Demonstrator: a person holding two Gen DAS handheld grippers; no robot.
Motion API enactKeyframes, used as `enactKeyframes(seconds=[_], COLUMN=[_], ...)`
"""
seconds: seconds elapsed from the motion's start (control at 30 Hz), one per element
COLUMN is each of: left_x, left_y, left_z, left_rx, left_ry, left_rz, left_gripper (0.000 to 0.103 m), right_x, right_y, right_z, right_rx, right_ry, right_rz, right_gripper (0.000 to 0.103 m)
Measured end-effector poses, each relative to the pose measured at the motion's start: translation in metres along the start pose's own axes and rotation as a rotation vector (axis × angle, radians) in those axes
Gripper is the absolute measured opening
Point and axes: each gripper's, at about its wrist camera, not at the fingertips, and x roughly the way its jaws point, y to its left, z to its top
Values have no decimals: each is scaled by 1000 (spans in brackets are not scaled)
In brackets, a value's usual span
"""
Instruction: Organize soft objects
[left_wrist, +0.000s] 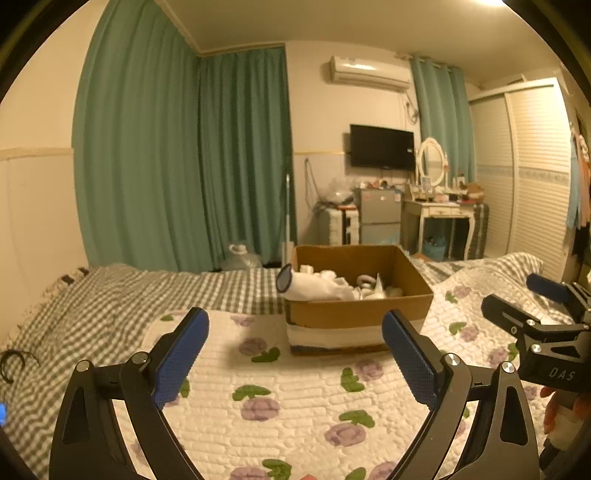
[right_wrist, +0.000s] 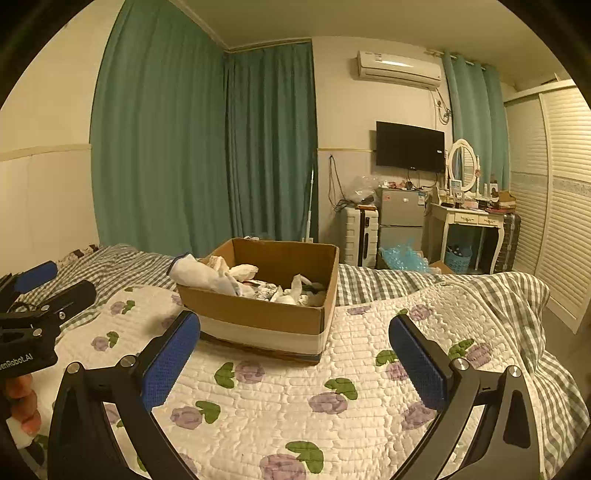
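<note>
both grippers, left gripper (left_wrist: 295, 354) and right gripper (right_wrist: 295, 358), hung spread and empty above the floral quilt (left_wrist: 295, 398). straight ahead sat the cardboard box (right_wrist: 266, 317) of soft white items; one white pouch (right_wrist: 199, 275) draped over its left rim, nearer the left gripper.

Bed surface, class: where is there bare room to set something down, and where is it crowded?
Free: the floral quilt between the tongs and the cardboard box, and the checked sheet to the box's left. Crowded: inside the box, full of white soft items.
</note>
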Motion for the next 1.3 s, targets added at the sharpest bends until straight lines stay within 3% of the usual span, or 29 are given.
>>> enactKeyframes(seconds=[1.3], left_x=[0], left_y=[6], left_z=[-4], left_rx=[-3], left_ry=[28], left_rz=[-4], left_gripper=[96], right_x=[-3], right_y=[0], right_z=[-2], right_rx=[23], right_ry=[-4], right_rz=[15], right_gripper=[103])
